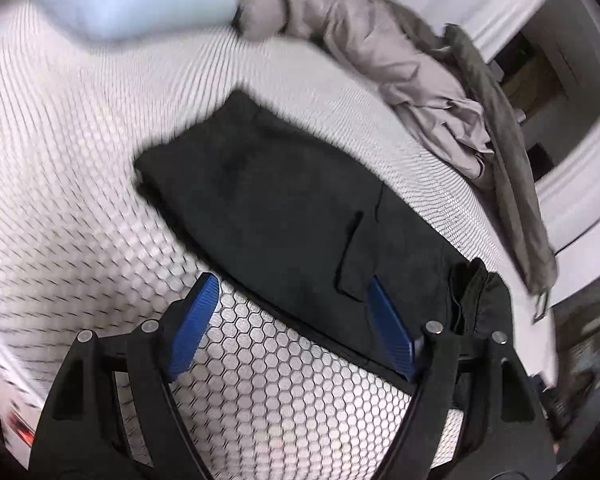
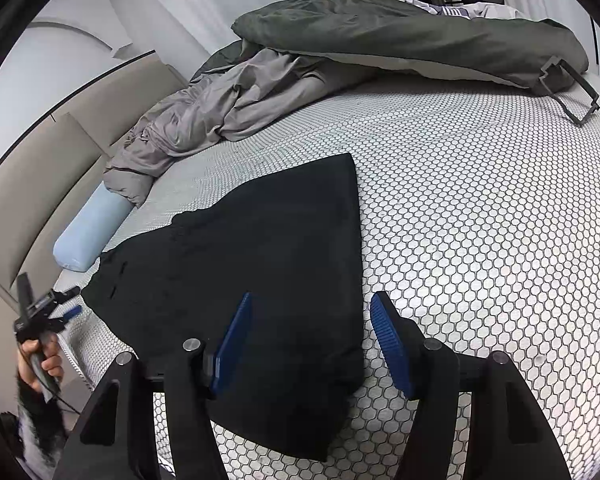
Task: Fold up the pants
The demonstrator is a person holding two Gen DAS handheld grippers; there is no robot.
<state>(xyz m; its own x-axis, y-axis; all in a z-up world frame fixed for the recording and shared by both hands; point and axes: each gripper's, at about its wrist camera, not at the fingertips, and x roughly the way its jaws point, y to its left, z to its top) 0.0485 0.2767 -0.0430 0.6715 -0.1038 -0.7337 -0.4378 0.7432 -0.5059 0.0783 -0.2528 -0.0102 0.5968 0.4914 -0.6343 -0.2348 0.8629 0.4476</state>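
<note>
1. Lying folded near the bed's (image 2: 480, 220) front edge, the black pants (image 2: 260, 280) sit free of both tools.
2. Left gripper (image 1: 292, 312) and right gripper (image 2: 310, 320) both stand apart, empty.
3. My judgement: pinch both layers at one end, then fold straight across.
4. No containers show; crumpled bedding (image 2: 228, 112) lies along the far edge.

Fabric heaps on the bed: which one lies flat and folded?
The black pants, lying smooth on the honeycomb mattress; the grey sheet and olive blanket are crumpled.
</note>
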